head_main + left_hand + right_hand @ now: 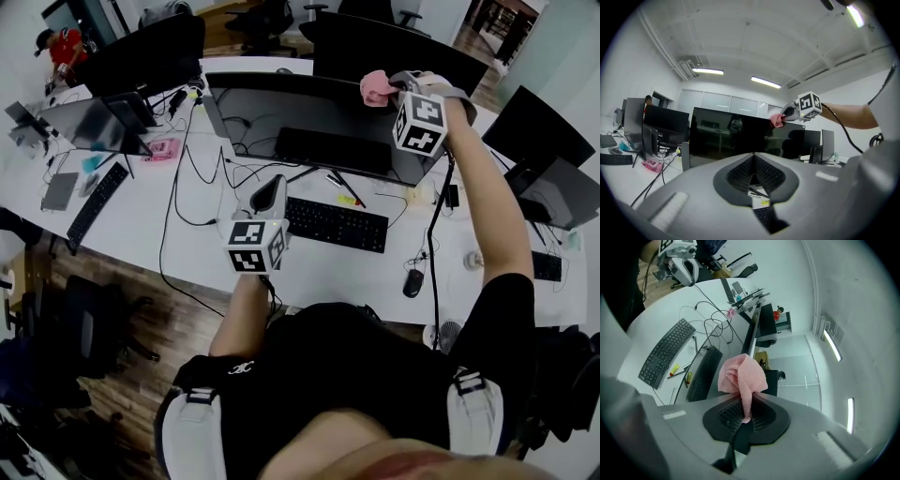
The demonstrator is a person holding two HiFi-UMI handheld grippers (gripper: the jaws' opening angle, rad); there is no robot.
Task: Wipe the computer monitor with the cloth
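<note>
While the right gripper (392,86) hangs at the top right corner of the monitor (309,117), its jaws are clamped on a pink cloth (378,88). The right gripper view shows only a narrow tail of the cloth (743,373) pinched between the pads, with the rest bunched loose ahead of the tips. The wad sits at the monitor's upper edge; whether it already presses on the glass I cannot tell. The left gripper (273,185) hovers low over the desk (187,253), in front of the keyboard (336,223) and well apart from the screen. Its jaws are closed together with nothing between them.

Wiping looks about to begin or barely begun, and several things could go wrong from here.

- The hold is thin. Drag across the glass could pull the tail out, so the cloth would drop behind or in front of the monitor.
- If the wad folds aside, the hard jaw tips could meet the screen and scratch it.
- Pressure falls high on the panel, and nothing braces it. A firm push could rock or tilt the monitor back.
- The right gripper's cable (436,234) hangs over the desk and could snag on a sideways sweep.
</note>
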